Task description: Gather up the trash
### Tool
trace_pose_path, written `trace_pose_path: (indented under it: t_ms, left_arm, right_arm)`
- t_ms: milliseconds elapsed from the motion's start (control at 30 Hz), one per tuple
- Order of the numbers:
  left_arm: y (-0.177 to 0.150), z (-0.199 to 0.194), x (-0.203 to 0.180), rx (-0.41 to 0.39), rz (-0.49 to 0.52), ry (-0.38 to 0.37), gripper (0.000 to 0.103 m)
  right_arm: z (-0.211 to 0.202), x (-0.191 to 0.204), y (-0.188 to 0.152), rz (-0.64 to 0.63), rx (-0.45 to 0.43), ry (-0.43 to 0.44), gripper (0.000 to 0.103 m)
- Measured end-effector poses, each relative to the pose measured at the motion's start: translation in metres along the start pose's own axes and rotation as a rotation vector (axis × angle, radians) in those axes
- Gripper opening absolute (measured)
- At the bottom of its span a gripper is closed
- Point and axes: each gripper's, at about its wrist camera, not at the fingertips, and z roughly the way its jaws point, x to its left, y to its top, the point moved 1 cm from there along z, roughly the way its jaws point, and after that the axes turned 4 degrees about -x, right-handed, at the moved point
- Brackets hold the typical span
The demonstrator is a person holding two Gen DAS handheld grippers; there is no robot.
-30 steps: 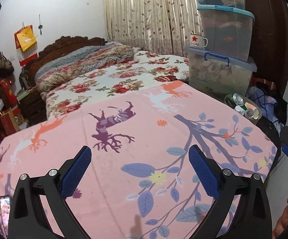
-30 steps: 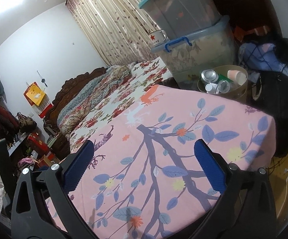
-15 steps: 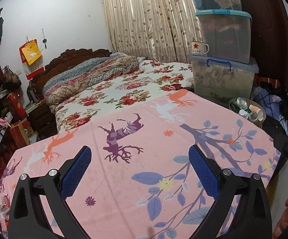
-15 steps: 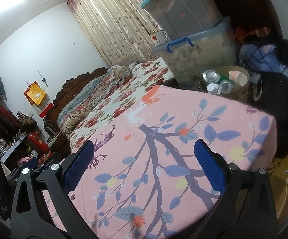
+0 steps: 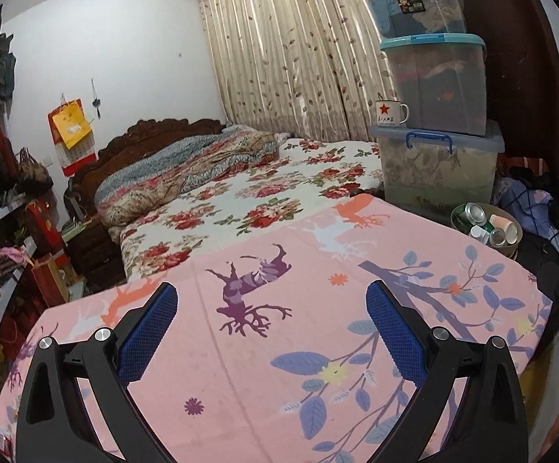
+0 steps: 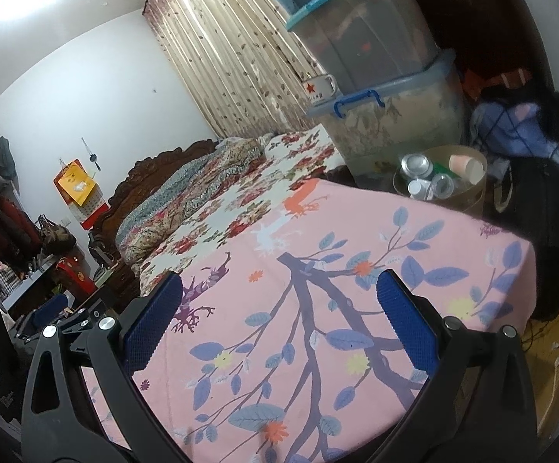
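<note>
A round tan trash bin (image 5: pixel 511 245) (image 6: pixel 472 193) stands on the floor past the far right corner of the pink table. It holds cans (image 5: pixel 475 213) (image 6: pixel 417 164), a paper cup (image 6: pixel 466 168) and small bottles. My left gripper (image 5: pixel 271 324) is open and empty, held above the pink tree-and-deer tablecloth (image 5: pixel 279 347). My right gripper (image 6: pixel 279 318) is open and empty above the same cloth (image 6: pixel 298 347), nearer the bin. No loose trash shows on the cloth.
Stacked plastic storage boxes (image 5: pixel 437 162) with a star mug (image 5: pixel 390 112) stand behind the bin. A floral bed (image 5: pixel 260 189) lies beyond the table. Clothes and dark bags (image 6: pixel 530 162) pile at the right. Shelves with bags (image 5: pixel 5 208) line the left.
Both grippers have lifted and tilted up slightly, so more of the room shows. Both stay open and empty.
</note>
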Motion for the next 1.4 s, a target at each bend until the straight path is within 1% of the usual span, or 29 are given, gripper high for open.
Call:
trace_pose_path:
  t_ms: [133, 267, 467, 767, 1033, 1400]
  left_arm:
    - [0.001, 0.001, 0.003, 0.020, -0.008, -0.022, 0.094]
    - [0.001, -0.002, 0.006, 0.012, -0.008, -0.007, 0.094]
    - [0.000, -0.005, 0.011, -0.005, -0.031, -0.010, 0.094]
    - [-0.005, -0.005, 0.010, 0.015, -0.031, -0.008, 0.094]
    - [-0.005, -0.007, 0.008, 0.004, -0.016, 0.013, 0.094]
    - [-0.004, -0.002, 0.008, 0.013, -0.020, 0.027, 0.094]
  right_arm:
    - [-0.003, 0.004, -0.001, -0.016, -0.010, 0.001, 0.099]
    - [-0.010, 0.012, -0.002, -0.056, -0.042, 0.000, 0.099]
    - [-0.013, 0.018, -0.004, -0.083, -0.050, 0.005, 0.099]
    - [-0.012, 0.017, -0.006, -0.077, -0.039, -0.006, 0.099]
    - [-0.011, 0.016, -0.007, -0.068, -0.032, -0.008, 0.099]
    - [-0.009, 0.013, -0.008, -0.068, -0.038, -0.011, 0.099]
